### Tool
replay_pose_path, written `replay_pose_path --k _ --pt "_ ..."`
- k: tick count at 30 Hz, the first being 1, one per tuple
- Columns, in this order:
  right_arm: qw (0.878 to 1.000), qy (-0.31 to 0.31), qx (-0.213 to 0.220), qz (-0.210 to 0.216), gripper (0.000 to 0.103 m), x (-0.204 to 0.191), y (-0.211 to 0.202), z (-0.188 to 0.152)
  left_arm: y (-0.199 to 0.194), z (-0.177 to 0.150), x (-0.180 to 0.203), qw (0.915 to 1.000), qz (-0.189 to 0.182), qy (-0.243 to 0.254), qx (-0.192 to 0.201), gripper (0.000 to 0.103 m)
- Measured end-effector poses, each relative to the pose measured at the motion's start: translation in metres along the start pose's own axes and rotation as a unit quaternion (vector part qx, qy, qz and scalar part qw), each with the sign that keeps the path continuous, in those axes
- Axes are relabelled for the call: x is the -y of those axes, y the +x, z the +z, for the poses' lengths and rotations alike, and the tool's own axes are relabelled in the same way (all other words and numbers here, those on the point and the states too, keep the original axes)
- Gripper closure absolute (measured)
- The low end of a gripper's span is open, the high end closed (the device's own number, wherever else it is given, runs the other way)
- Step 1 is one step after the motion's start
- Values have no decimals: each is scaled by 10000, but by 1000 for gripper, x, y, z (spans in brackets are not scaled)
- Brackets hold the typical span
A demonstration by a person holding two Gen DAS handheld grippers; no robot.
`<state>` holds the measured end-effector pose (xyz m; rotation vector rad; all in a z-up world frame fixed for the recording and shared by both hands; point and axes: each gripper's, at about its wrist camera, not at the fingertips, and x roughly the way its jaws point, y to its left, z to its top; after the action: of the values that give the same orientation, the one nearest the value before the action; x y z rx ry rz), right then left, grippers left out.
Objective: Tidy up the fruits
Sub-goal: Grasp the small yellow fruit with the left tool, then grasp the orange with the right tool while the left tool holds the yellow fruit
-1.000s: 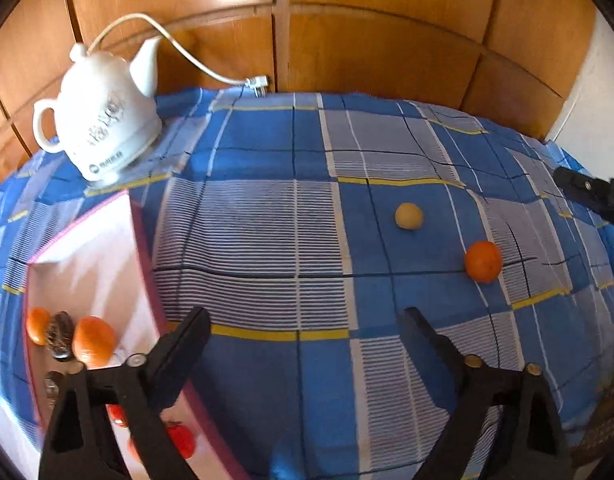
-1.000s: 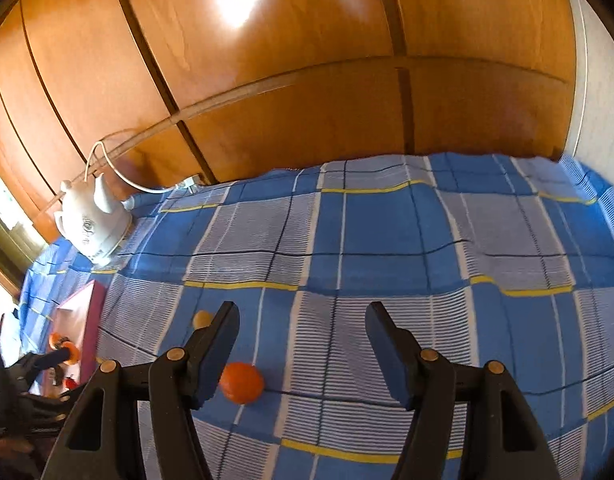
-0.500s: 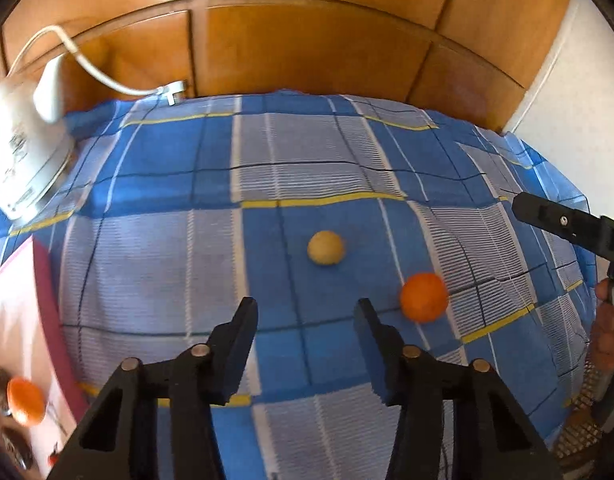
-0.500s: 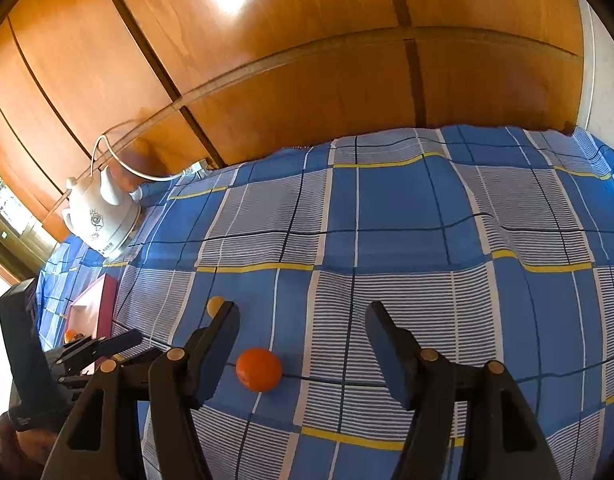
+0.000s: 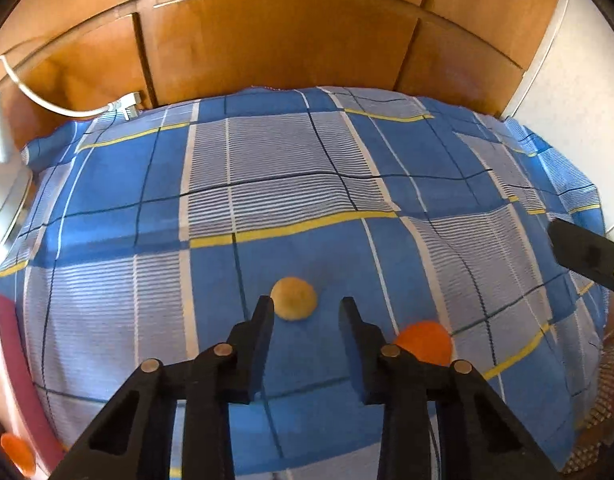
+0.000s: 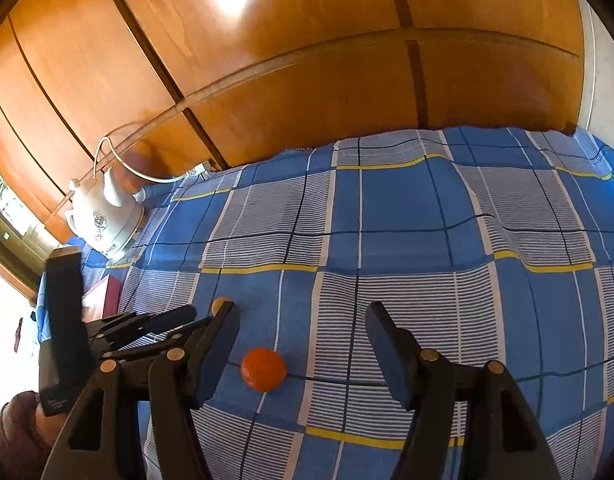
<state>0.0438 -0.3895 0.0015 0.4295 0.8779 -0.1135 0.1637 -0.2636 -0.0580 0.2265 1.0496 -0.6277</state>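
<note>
A small yellow fruit (image 5: 293,298) lies on the blue checked cloth (image 5: 267,184), just beyond my left gripper (image 5: 305,307), which is open and empty with its jaws either side of the fruit's near edge. An orange (image 5: 425,342) lies to its right, partly behind the left gripper's right finger. In the right wrist view the orange (image 6: 263,369) sits between the jaws of my open, empty right gripper (image 6: 301,314), nearer the left finger. The yellow fruit (image 6: 220,303) peeks out behind that finger, with the left gripper (image 6: 163,320) reaching to it.
A white kettle (image 6: 107,220) with a cord stands at the far left by the wooden wall. A pink tray edge (image 5: 15,364) holding an orange fruit (image 5: 17,454) is at the left. The right gripper's finger (image 5: 587,254) enters from the right.
My left gripper has swung right away from the tray, narrowed its jaws and closed in on the yellow fruit. The right gripper has drawn slightly nearer the orange.
</note>
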Motion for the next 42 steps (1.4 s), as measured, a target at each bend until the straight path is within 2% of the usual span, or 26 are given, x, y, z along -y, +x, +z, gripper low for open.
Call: replay_pose_path --k 3,5,6,14,18,23,25,27,30,36,39,42 --pt "10000 -14 -18 17 37 0 1 0 11 6 -3 10000 15 -66 -14 71" --pt "10000 -31 -36 21 37 -1 2 0 17 8 -4 9998 186 -73 33 71" --pt "10000 -41 -41 26 37 -1 2 0 19 9 -6 9997 211 -82 42 75" --pt "9999 -90 -80 -6 37 -1 5 -1 9 -4 -15 9996 -108 -175 171 77" --pt "9998 -70 -175 38 37 0 10 -3 -17 -26 -16 9989 -128 -144 418 77" --pt "9978 -182 -506 386 37 -8 23 -9 -46 -71 -13 9980 97 -116 608 76" --pt "9968 -243 -604 464 39 -13 27 -12 -48 -87 -13 9978 167 -139 625 76" --pt "9956 -310 -725 507 46 -18 34 -17 -47 -100 -13 9973 309 -143 653 76" --pt "9940 -485 -843 497 49 -25 42 -22 -45 -110 -14 9967 316 -203 725 76" --pt "9912 -922 -906 282 49 -38 57 -33 -42 -109 -16 9966 261 -291 721 76" --pt "9896 -1071 -943 189 49 -42 64 -36 -38 -111 -17 9976 147 -351 583 75" --pt "9885 -1142 -988 56 49 -41 70 -38 -37 -113 -12 9973 265 -281 617 75"
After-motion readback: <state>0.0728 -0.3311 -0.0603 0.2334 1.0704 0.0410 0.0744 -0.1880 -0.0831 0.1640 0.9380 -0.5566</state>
